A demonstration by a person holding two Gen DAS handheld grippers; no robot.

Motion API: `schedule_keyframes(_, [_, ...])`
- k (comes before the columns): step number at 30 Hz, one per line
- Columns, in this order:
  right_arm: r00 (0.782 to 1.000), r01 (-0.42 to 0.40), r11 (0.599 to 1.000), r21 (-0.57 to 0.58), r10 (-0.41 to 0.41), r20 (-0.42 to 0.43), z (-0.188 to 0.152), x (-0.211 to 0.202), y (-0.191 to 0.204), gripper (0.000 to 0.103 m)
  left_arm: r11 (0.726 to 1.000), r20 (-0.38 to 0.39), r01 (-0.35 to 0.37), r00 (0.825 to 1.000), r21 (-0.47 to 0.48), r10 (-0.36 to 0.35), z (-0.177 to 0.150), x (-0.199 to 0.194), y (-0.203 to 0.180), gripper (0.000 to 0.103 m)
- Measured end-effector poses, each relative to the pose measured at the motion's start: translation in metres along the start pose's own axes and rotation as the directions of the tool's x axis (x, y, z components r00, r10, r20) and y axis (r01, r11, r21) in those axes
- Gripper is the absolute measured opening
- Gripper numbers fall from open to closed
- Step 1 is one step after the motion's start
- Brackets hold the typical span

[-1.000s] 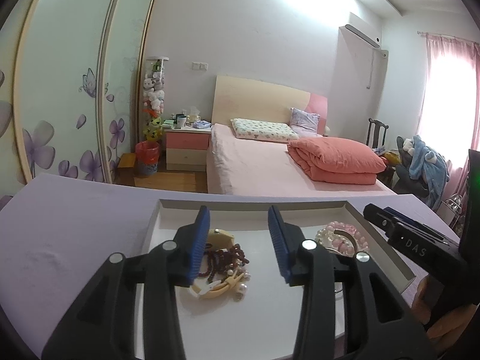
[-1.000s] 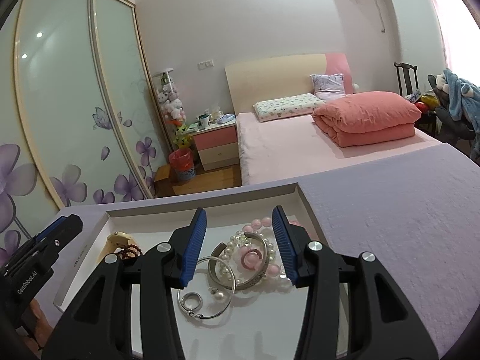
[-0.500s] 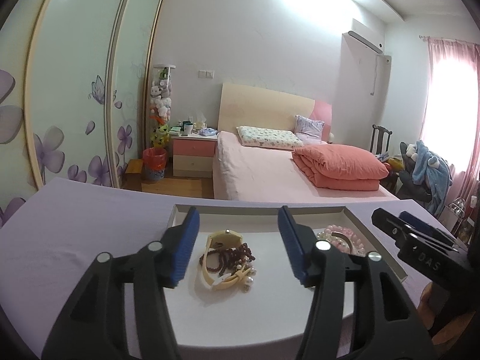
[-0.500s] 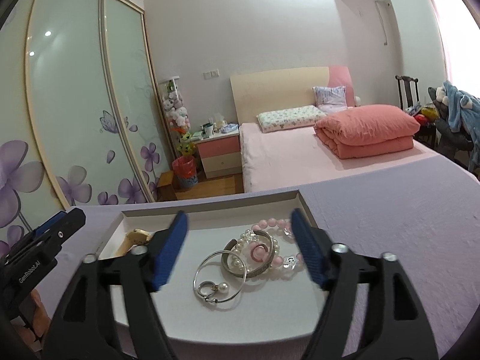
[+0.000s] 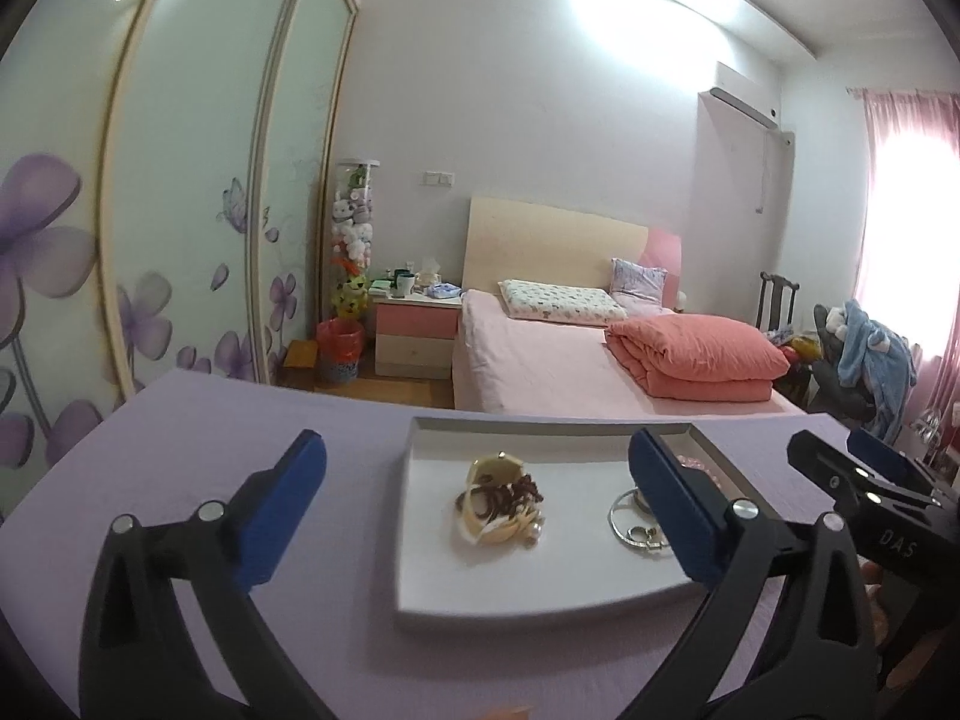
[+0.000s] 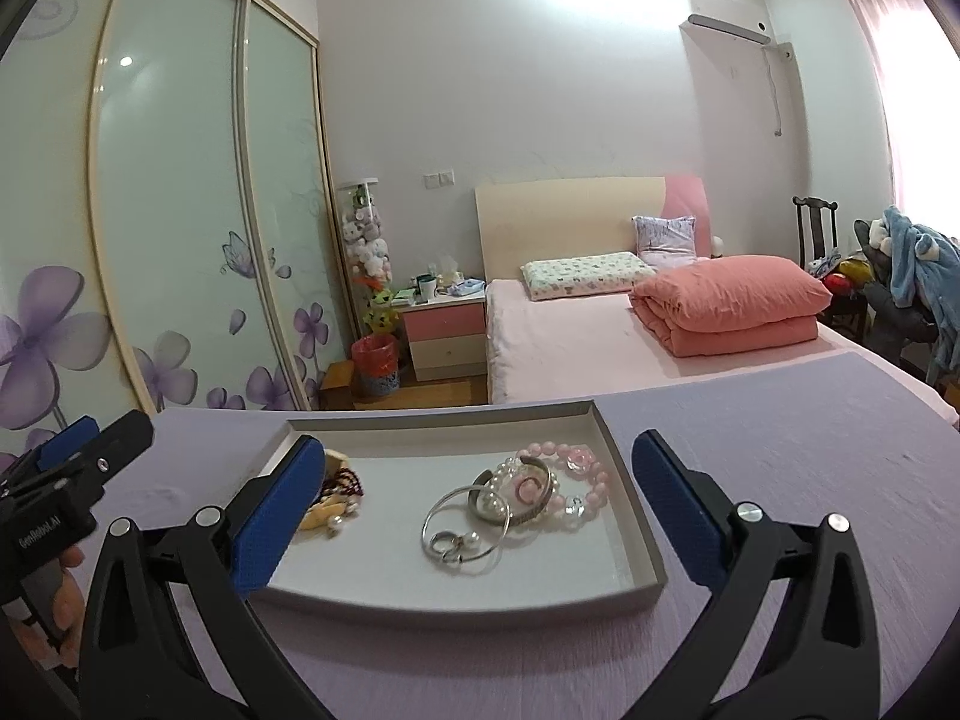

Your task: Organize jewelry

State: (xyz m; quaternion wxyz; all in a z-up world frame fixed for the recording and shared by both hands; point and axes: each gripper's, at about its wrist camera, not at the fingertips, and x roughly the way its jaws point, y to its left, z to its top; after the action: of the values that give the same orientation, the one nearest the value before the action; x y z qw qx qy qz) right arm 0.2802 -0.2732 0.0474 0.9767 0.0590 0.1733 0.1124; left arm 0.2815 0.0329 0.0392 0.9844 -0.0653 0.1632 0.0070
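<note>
1. Inside the shallow white tray [image 6: 630, 480] on the lilac-covered desk [image 6: 780, 450], the jewelry lay in two heaps: silver hoops [image 6: 462, 525] tangled with a pearl bracelet and a pink bead bracelet [image 6: 576, 468] toward the tray's right side, and a dark red bead string [image 5: 510, 492] piled on a cream bangle [image 5: 486, 531] toward its left.
2. Both heaps sat well ahead of the jaws, touching neither pair of blue pads.
3. The right gripper [image 6: 474, 510] faced the silver-and-pearl heap, its jaws opening to their widest with nothing between them.
4. The left gripper [image 5: 480, 510] faced the red-bead heap, its jaws likewise opening wide and empty.
5. Judged from this, the step was a release and pull-back, with sorting barely begun.
6. To do the next pick well, one jaw pair should probably single out a loose outer piece, such as a hoop, and narrow before descending, since the tangled pieces could drag their neighbours along.
</note>
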Motion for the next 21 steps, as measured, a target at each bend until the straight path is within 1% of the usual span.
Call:
schedule_keyframes(6, [1.0, -0.004, 1.0, 0.002, 0.004, 0.013, -0.011, -0.042, 0.002, 0.101, 1.0, 0.017, 0.005, 1.0, -0.006, -0.004, -0.015, -0.054, 0.016, 0.099])
schedule_keyframes(10, [1.0, 0.0, 1.0, 0.002, 0.0, 0.008, -0.022, -0.072, 0.001, 0.101, 0.999, 0.043, -0.03, 0.999, 0.016, 0.029, -0.028, -0.094, 0.019, 0.099])
schedule_keyframes(13, [1.0, 0.018, 1.0, -0.008, -0.018, 0.021, -0.031, -0.091, 0.001, 0.101, 0.999, 0.072, -0.04, 0.997, 0.037, 0.037, -0.044, -0.124, 0.017, 0.099])
schedule_keyframes(16, [0.999, 0.03, 0.999, -0.015, -0.029, 0.026, -0.043, -0.107, 0.002, 0.101, 0.998, 0.081, -0.039, 0.996, 0.046, 0.035, -0.059, -0.143, 0.014, 0.099])
schedule_keyframes(18, [0.999, 0.039, 0.999, -0.013, -0.038, 0.031, -0.049, -0.113, 0.002, 0.101, 0.999, 0.086, -0.038, 0.996, 0.034, 0.035, -0.069, -0.154, 0.014, 0.099])
schedule_keyframes(21, [0.998, 0.041, 0.999, -0.012, -0.04, 0.039, -0.057, -0.123, 0.005, 0.101, 1.0, 0.082, -0.009, 0.997, 0.005, 0.008, -0.076, -0.162, 0.013, 0.099])
